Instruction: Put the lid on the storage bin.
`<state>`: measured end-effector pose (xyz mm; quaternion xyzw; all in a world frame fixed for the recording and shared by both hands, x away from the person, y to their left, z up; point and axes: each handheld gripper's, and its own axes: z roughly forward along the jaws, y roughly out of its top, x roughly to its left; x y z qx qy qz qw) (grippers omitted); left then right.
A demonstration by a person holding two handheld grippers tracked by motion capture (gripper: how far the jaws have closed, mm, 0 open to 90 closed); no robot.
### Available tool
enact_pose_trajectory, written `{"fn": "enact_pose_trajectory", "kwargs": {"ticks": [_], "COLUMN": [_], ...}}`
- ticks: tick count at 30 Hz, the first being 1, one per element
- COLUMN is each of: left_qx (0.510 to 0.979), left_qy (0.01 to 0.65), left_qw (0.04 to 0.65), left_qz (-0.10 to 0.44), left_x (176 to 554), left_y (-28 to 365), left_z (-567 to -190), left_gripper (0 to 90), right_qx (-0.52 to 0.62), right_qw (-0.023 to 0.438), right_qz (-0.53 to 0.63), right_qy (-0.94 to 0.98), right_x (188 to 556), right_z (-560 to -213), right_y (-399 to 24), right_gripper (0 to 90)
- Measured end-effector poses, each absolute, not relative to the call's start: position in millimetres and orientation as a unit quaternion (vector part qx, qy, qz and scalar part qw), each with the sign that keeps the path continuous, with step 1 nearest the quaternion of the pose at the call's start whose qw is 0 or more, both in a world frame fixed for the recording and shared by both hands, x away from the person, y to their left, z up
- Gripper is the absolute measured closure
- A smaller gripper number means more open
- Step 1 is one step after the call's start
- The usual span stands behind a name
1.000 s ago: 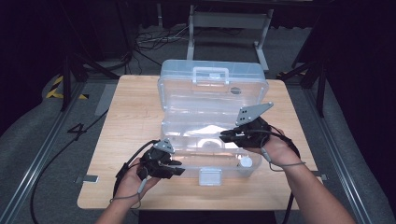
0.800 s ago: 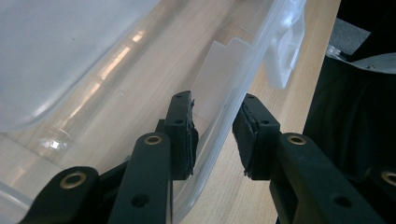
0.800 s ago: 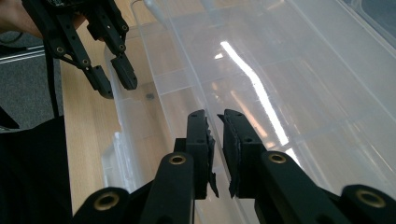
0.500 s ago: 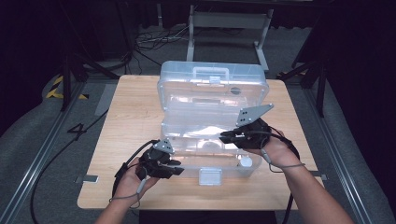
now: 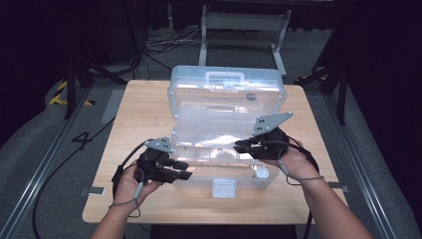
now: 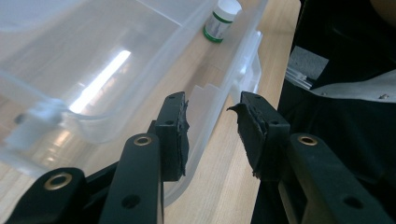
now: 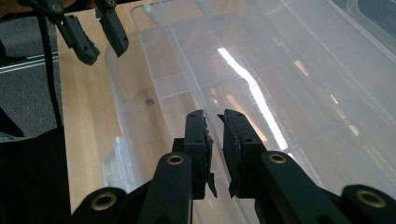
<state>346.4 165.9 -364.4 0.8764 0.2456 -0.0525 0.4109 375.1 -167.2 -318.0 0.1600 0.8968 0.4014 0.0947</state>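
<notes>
Your left claw (image 5: 182, 170) has lifted a little since the earlier high view and its jaws have just been opening: they now stand spread on either side of the front rim of the clear plastic box (image 5: 226, 144), the wall passing between the pads without either pad pressing on it, as the left gripper view (image 6: 212, 135) makes plain. That reads as a letting-go at the near left corner, so the tray you were steadying there sits on its own for the moment. Your right claw (image 5: 241, 146) has not shifted; it reaches in over the right side of the box's lower tray, and the right gripper view (image 7: 215, 154) shows its jaws drawn nearly together with only a narrow slit between the pads. Whether the thin clear wall runs through that slit is too hard to tell against the glare. The box lies on the wooden surface (image 5: 144, 112) directly ahead of both claws, its lid thrown back and standing up beyond them, the front latch (image 5: 223, 188) between your two hands. A small white bottle (image 5: 262, 173) with a green band stands inside the tray, just below your right claw and well across from the left, which sees it far ahead (image 6: 222, 18) along the front wall. Judging by this, the left hand is free to reposition, while the right keeps its place at the tray.
</notes>
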Motion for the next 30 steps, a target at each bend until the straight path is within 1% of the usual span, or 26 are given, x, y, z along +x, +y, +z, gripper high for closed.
{"fn": "enact_pose_trajectory", "kwargs": {"ticks": [5, 8, 12, 16, 18, 22, 27, 30], "left_qx": [0.867, 0.855, 0.848, 0.829, 0.822, 0.810, 0.797, 0.793], "left_qy": [0.252, 0.262, 0.278, 0.292, 0.295, 0.302, 0.315, 0.325], "left_qw": [0.427, 0.446, 0.450, 0.477, 0.488, 0.503, 0.515, 0.514], "left_qz": [-0.043, -0.030, -0.009, 0.001, 0.001, 0.018, 0.027, 0.042], "left_x": [348, 351, 357, 363, 366, 370, 377, 381], "left_y": [178, 189, 196, 202, 203, 204, 207, 207], "left_z": [-348, -337, -329, -318, -314, -301, -293, -290], "left_gripper": [66.0, 70.6, 75.1, 77.4, 77.6, 77.7, 79.1, 80.1], "right_qx": [0.162, 0.164, 0.164, 0.165, 0.166, 0.164, 0.165, 0.164], "right_qw": [0.094, 0.096, 0.095, 0.095, 0.092, 0.093, 0.090, 0.090], "right_qz": [0.405, 0.407, 0.413, 0.418, 0.417, 0.415, 0.422, 0.422], "right_qy": [0.895, 0.893, 0.891, 0.888, 0.889, 0.890, 0.887, 0.887], "right_x": [374, 373, 372, 372, 372, 372, 371, 371], "right_z": [-319, -320, -321, -322, -322, -323, -324, -325], "right_y": [-168, -168, -169, -169, -169, -169, -171, -171], "right_gripper": [80.2, 80.1, 79.9, 79.6, 79.5, 79.5, 79.4, 79.4]}}
